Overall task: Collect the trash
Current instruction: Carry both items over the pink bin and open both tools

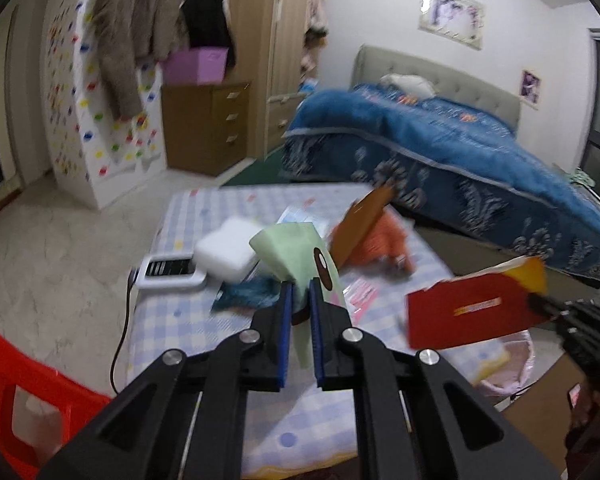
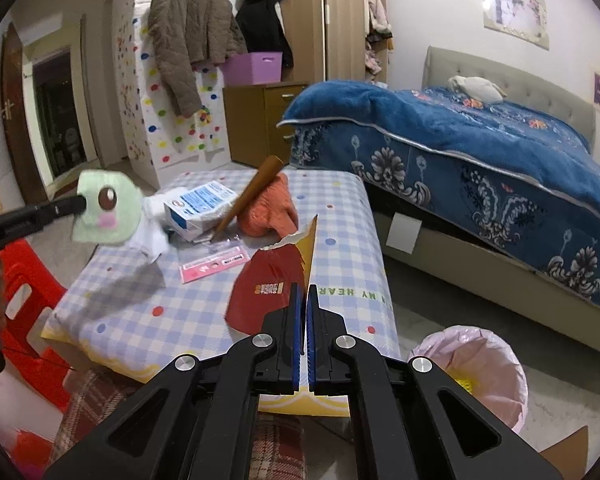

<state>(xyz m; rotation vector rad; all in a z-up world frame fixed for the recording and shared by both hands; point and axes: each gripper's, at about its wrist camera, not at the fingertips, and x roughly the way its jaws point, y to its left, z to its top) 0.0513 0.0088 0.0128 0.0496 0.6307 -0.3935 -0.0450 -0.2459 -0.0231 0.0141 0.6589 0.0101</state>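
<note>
My left gripper is shut on a pale green wrapper with a cartoon eye, held above the checked table; the wrapper also shows in the right wrist view. My right gripper is shut on a torn red and yellow packet, held above the table's near right part; the packet shows in the left wrist view. A bin with a pink bag stands on the floor right of the table.
On the table lie a blue-white box, an orange cloth, a brown card, a pink packet and white foam. A red stool stands left. A bed is on the right.
</note>
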